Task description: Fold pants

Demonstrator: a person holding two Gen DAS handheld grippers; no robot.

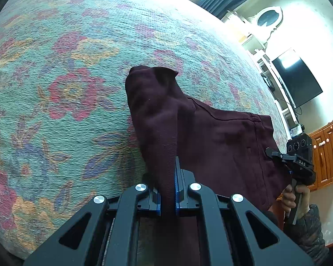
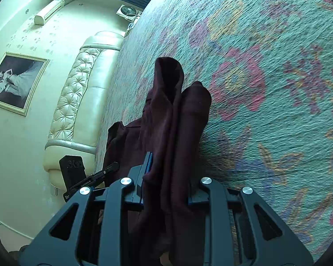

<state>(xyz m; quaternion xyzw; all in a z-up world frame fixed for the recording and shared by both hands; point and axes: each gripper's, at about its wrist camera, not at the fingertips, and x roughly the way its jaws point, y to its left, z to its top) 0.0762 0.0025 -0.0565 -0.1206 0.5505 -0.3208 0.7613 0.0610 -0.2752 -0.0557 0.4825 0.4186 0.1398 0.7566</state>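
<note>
Dark maroon pants (image 1: pixel 222 141) hang lifted over a teal floral bedspread (image 1: pixel 77 66). In the left wrist view my left gripper (image 1: pixel 169 177) is shut on a narrow fold of the fabric, which rises in a bunch ahead of the fingers. The rest of the cloth spreads right to my right gripper (image 1: pixel 272 153), held by a hand (image 1: pixel 293 197). In the right wrist view my right gripper (image 2: pixel 171 177) is shut on a thick double bunch of the pants (image 2: pixel 177 122) above the bedspread (image 2: pixel 277 88). The left gripper (image 2: pixel 113 166) shows at the left, at the cloth's far edge.
A cream tufted headboard (image 2: pixel 77 84) and a framed picture (image 2: pixel 15 82) lie beyond the bed on one side. A dark TV screen (image 1: pixel 297 77), white shelving (image 1: pixel 262 40) and a wooden cabinet (image 1: pixel 326 153) stand past the other edge.
</note>
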